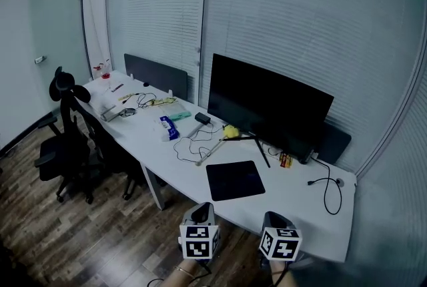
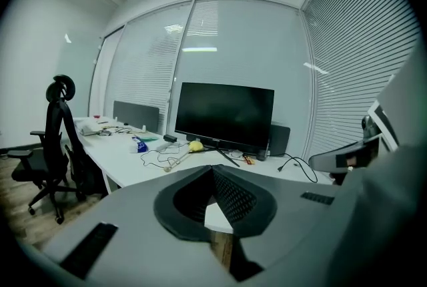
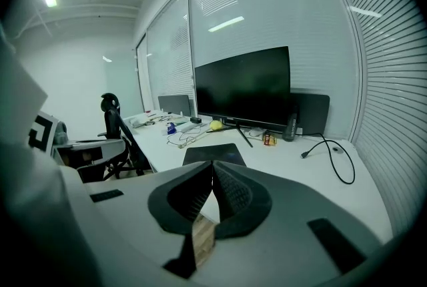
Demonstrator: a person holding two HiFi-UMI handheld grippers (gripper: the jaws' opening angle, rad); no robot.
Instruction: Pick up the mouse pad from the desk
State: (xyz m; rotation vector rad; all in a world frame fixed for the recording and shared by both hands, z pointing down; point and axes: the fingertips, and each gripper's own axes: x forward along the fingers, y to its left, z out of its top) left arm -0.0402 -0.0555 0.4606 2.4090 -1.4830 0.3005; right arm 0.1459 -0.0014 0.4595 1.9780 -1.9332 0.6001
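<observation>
We had not yet begun the pickup; the mouse pad (image 1: 235, 180) lay flat on the bench (image 1: 313, 222), untouched; left tongs (image 2: 212, 172) and right tongs (image 3: 212, 167) were pressed together, empty, short of it.

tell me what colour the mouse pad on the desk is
Plain black, with no visible pattern. The mouse pad shows best in the head view.
</observation>
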